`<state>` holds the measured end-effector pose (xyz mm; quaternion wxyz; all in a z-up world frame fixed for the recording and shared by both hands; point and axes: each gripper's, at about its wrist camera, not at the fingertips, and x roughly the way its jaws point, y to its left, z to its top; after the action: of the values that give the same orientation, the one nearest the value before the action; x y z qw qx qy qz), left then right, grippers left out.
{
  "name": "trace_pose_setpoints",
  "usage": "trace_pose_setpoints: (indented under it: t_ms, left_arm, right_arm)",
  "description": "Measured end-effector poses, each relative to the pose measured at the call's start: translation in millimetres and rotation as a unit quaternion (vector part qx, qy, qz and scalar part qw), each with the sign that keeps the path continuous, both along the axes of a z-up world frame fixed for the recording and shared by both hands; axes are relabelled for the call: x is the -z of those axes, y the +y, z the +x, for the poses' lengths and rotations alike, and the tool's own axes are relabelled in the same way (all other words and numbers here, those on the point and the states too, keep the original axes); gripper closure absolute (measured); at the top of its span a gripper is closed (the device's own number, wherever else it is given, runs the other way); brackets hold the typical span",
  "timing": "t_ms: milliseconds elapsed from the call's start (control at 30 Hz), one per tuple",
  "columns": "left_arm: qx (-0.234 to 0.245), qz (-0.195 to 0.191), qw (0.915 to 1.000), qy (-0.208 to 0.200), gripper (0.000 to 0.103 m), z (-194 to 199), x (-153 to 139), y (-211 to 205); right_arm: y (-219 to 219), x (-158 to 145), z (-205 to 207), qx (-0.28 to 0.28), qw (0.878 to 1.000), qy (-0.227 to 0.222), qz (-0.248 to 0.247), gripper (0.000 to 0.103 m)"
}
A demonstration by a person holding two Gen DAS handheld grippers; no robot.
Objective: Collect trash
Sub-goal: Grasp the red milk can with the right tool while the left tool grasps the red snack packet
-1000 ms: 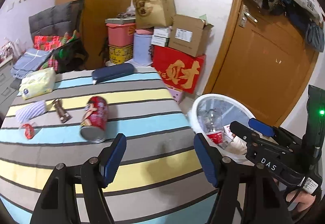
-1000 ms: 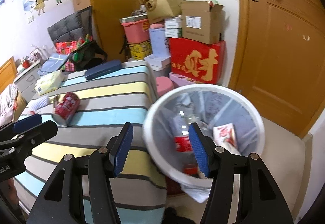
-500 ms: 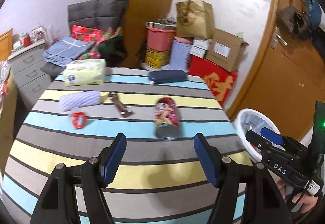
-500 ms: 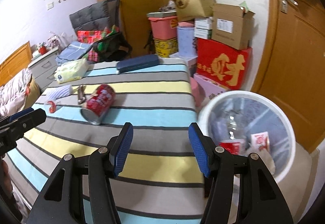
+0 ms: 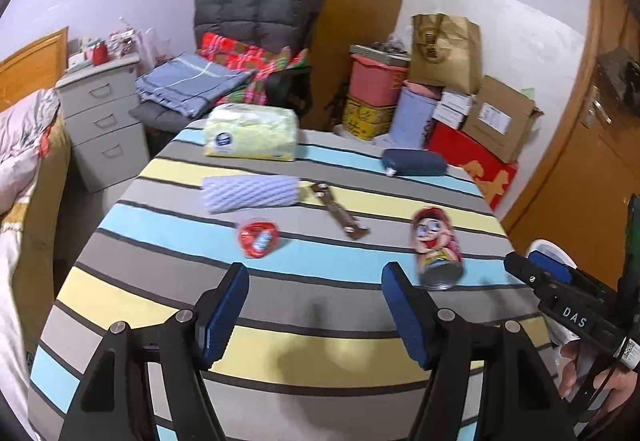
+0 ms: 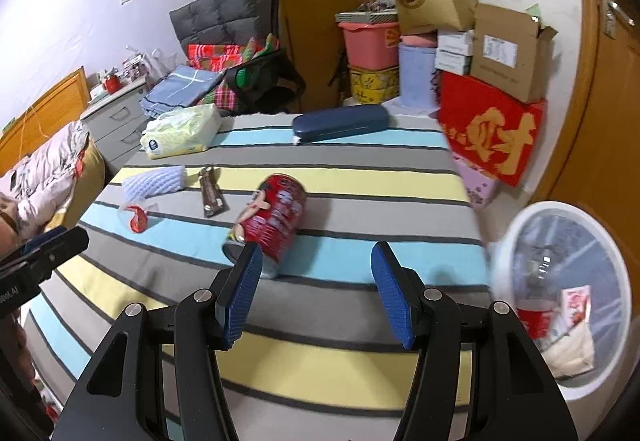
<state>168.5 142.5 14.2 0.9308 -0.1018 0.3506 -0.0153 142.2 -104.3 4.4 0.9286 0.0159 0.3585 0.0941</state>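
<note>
On the striped table, the red can lies on its side at eleven o'clock of the right tongs, whose jaws gape empty. Left tongs also stand apart, empty. Being round, the can may roll from a clumsy nudge, away from the bin at three o'clock.
</note>
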Motion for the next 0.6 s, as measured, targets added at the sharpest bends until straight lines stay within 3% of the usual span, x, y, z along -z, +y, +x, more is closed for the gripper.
trace_pose_setpoints:
  t_ms: [100, 433, 600]
  left_arm:
    - [-0.008, 0.004, 0.9999, 0.01, 0.034, 8.8, 7.3, 14.8]
    - [-0.026, 0.007, 0.999, 0.036, 0.034, 42.5, 29.0, 43.6]
    - [-0.024, -0.019, 0.9982, 0.051, 0.034, 62.2, 40.6, 47.1]
  right_arm:
    - [9.9, 2.4, 7.6, -0.009, 1.0, 0.006, 0.002, 0.038]
    - [29.6, 14.5, 37.2, -0.013, 0.999, 0.037, 0.008, 0.037]
    - [34.5, 17.4, 48.3, -0.016, 0.999, 0.041, -0.002, 0.037]
